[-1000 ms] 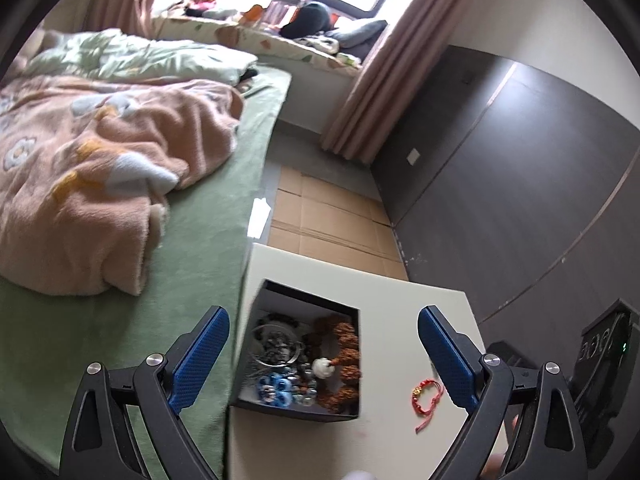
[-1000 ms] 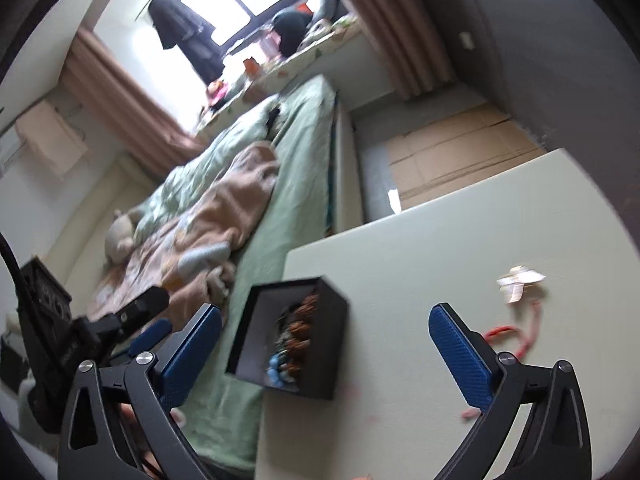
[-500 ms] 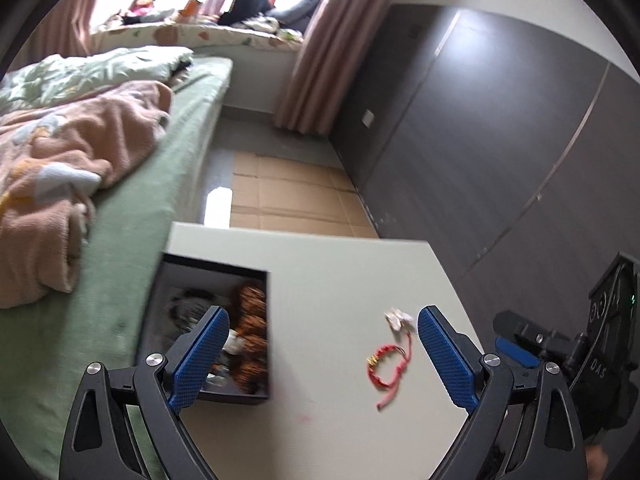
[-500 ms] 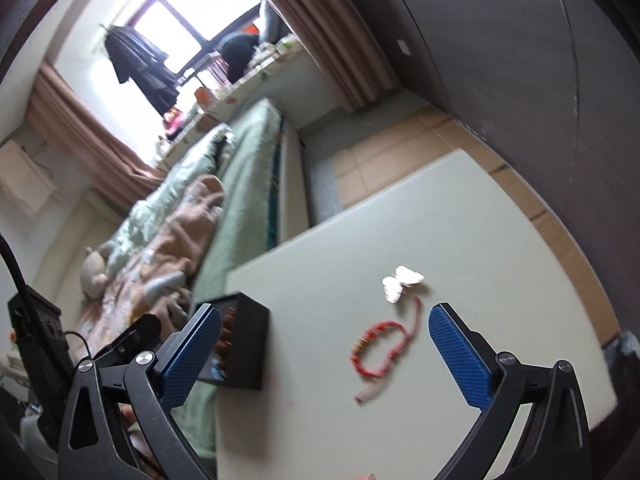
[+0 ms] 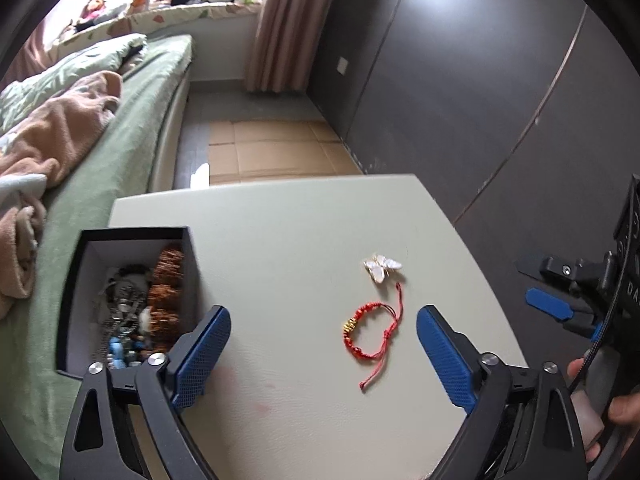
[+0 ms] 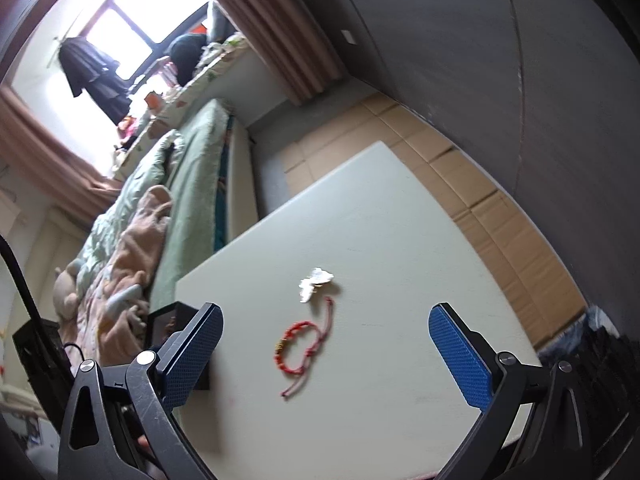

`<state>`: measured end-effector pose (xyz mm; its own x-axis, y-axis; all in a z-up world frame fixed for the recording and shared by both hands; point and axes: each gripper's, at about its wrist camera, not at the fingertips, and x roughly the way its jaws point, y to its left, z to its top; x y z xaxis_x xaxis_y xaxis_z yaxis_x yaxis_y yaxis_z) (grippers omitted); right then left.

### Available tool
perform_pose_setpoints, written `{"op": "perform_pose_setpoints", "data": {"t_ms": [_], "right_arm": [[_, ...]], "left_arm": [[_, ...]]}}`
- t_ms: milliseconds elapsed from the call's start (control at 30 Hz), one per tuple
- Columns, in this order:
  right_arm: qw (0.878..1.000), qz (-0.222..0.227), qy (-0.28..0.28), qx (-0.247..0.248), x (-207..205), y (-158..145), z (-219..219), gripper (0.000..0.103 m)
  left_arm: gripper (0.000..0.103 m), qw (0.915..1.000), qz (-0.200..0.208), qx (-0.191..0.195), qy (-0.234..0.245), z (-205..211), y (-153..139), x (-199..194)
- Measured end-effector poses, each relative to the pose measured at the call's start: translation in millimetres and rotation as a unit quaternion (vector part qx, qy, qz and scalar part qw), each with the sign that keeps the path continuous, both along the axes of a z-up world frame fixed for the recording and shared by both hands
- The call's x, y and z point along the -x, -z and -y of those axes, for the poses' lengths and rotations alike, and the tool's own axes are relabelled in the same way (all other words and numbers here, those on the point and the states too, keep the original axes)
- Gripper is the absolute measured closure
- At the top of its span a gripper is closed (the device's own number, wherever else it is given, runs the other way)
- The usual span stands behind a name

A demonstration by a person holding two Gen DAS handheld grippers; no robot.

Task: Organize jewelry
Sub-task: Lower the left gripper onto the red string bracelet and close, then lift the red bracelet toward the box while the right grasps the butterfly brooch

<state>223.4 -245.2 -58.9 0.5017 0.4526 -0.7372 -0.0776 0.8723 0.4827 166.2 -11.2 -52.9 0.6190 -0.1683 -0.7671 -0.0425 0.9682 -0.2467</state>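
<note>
Bedroom setup: pale tabletop (image 5: 304, 240) next to a green bed (image 5: 132, 128), dark wardrobe wall behind. From the left wrist cam, the left gripper (image 5: 322, 354) has its blue fingers wide but starting to close, nothing between the pads. The red bracelet (image 5: 370, 334) lies flat on the table just ahead, closer to the right-hand finger, long axis running near-to-far with its cord tail pointing back toward the camera. A white butterfly clip (image 5: 382, 268) sits just past it; the black jewelry box (image 5: 132, 300) is off left, already full of beads.

Right wrist cam: right gripper (image 6: 324, 354) spread wide, empty. Bracelet (image 6: 302, 344) sits left of centre between the fingers, tail toward the camera. Both look about equally near to me.
</note>
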Motion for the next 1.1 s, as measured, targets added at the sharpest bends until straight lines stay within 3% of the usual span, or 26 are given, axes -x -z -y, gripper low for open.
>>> {"op": "perform_pose_setpoints", "data": {"t_ms": [100, 167, 367, 500, 567, 733, 833, 1100], "right_arm": [[1.000, -0.026, -0.007, -0.008, -9, 13, -2, 0.000], [0.999, -0.036, -0.007, -0.009, -14, 18, -3, 0.000], [1.000, -0.028, -0.011, 0.004, -20, 15, -7, 0.002], [0.999, -0.032, -0.003, 0.004, -24, 15, -1, 0.002], [0.999, -0.033, 0.001, -0.001, -26, 15, 3, 0.002], [0.999, -0.035, 0.010, -0.002, -27, 15, 9, 0.002], [0.999, -0.037, 0.008, 0.000, -27, 16, 8, 0.002], [0.999, -0.038, -0.012, 0.028, -30, 23, -11, 0.004]], "left_arm": [[0.019, 0.9997, -0.019, -0.009, 0.014, 13, 11, -9], [0.030, 0.9991, -0.034, -0.011, 0.023, 20, 21, -16], [0.051, 0.9966, -0.062, -0.009, 0.053, 35, 43, -27], [0.059, 0.9958, -0.068, -0.026, 0.056, 40, 53, -32], [0.068, 0.9948, -0.076, -0.036, 0.057, 43, 61, -35], [0.074, 0.9941, -0.070, -0.059, 0.057, 47, 65, -36], [0.096, 0.9935, -0.069, -0.070, 0.058, 48, 67, -32], [0.096, 0.9976, -0.037, -0.048, 0.035, 31, 45, -27]]}}
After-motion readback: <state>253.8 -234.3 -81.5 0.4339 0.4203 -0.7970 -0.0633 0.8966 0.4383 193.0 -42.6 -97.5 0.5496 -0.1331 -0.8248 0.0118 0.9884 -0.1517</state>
